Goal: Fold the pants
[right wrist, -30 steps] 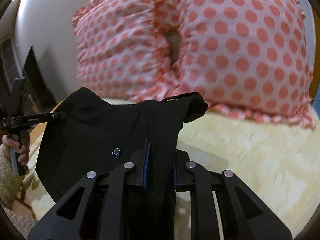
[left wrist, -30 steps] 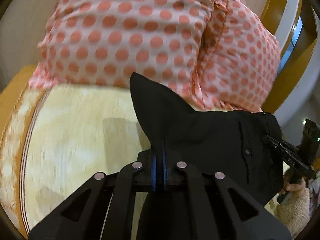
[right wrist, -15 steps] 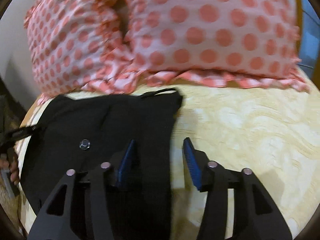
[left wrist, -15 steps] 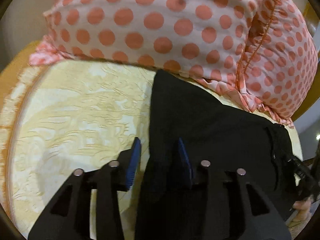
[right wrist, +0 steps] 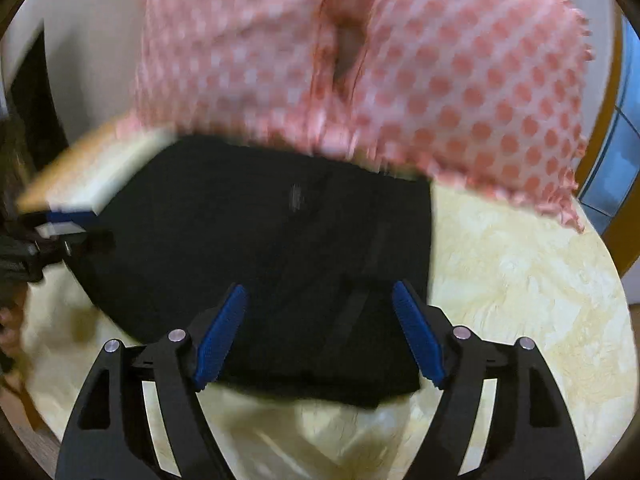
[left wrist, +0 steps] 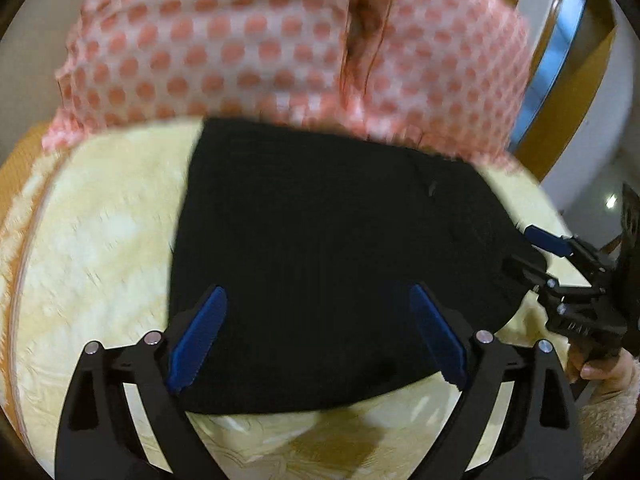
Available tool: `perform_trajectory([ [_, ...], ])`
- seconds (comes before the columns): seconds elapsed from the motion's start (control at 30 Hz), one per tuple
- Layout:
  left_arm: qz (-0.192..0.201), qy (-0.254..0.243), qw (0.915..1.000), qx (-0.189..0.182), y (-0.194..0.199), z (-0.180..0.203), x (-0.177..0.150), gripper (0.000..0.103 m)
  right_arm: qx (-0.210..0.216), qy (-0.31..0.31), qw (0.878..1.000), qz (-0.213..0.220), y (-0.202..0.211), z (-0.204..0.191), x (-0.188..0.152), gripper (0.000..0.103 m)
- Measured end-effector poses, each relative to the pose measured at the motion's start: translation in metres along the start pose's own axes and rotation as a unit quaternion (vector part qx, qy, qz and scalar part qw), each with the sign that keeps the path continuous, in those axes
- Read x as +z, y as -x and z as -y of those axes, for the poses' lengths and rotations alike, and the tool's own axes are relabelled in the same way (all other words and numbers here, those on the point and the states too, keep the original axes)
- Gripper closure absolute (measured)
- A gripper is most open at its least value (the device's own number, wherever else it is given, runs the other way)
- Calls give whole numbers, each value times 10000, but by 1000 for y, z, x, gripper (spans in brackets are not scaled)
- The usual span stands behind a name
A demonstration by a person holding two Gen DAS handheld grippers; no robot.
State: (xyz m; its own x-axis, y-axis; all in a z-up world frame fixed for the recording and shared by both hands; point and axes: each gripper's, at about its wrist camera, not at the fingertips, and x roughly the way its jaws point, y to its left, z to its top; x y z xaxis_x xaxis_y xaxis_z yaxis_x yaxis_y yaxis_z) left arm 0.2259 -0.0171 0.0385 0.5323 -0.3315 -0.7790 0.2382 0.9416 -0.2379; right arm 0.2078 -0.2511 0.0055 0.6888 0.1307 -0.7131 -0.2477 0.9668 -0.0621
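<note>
The black pants lie folded into a compact rectangle on the pale yellow bedspread, their far edge against the pillows. They also show in the right wrist view. My left gripper is wide open and empty, hovering over the near left part of the pants. My right gripper is wide open and empty over the near right part. The right gripper also shows at the right edge of the left wrist view. The left gripper shows at the left edge of the right wrist view.
Two pink pillows with orange dots stand against the wall behind the pants, also in the right wrist view. The bedspread extends to the right. A wooden frame and window are at the far right.
Both grippers let go of the pants, opened wide and drew back toward me. The pants now lie flat and folded on the bed.
</note>
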Motion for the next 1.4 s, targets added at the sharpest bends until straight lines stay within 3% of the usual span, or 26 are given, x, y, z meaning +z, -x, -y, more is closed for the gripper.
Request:
perform_trajectory([
  [0.03, -147, 49, 9999, 34, -11, -2, -3, 9, -2, 8, 9999, -146, -9, -4, -4, 23],
  [0.07, 21, -31, 10000, 50, -9, 0, -5, 6, 52, -202, 9998, 60, -8, 0, -7, 21],
  [0.13, -34, -120, 9997, 193, -12, 7, -4, 2, 158, -379, 9992, -8, -11, 4, -6, 21],
  [0.27, 55, 29, 9998, 213, -4, 6, -4, 3, 44, -573, 9983, 52, 0, 5, -7, 19],
  [0.33, 248, 42, 9992, 297, 10, 5, -14, 3, -4, -753, 9969, 233, 15, 4, -14, 7],
  [0.43, 508, -17, 9958, 767, 35, 2, -33, 2, -12, -1059, 9932, 489, 38, 4, -31, 3],
  [0.57, 562, 60, 9912, 1195, 53, -7, -68, 2, 72, -1434, 9888, 398, 44, -2, -59, 2],
  [0.87, 329, 329, 9912, 1240, 48, -16, -99, 2, -71, -1174, 9927, 270, 35, -32, -87, 2],
  [1.4, 462, 34, 9867, 1561, 44, 1, -108, 2, -593, -1222, 9898, 433, 36, -46, -97, 1],
])
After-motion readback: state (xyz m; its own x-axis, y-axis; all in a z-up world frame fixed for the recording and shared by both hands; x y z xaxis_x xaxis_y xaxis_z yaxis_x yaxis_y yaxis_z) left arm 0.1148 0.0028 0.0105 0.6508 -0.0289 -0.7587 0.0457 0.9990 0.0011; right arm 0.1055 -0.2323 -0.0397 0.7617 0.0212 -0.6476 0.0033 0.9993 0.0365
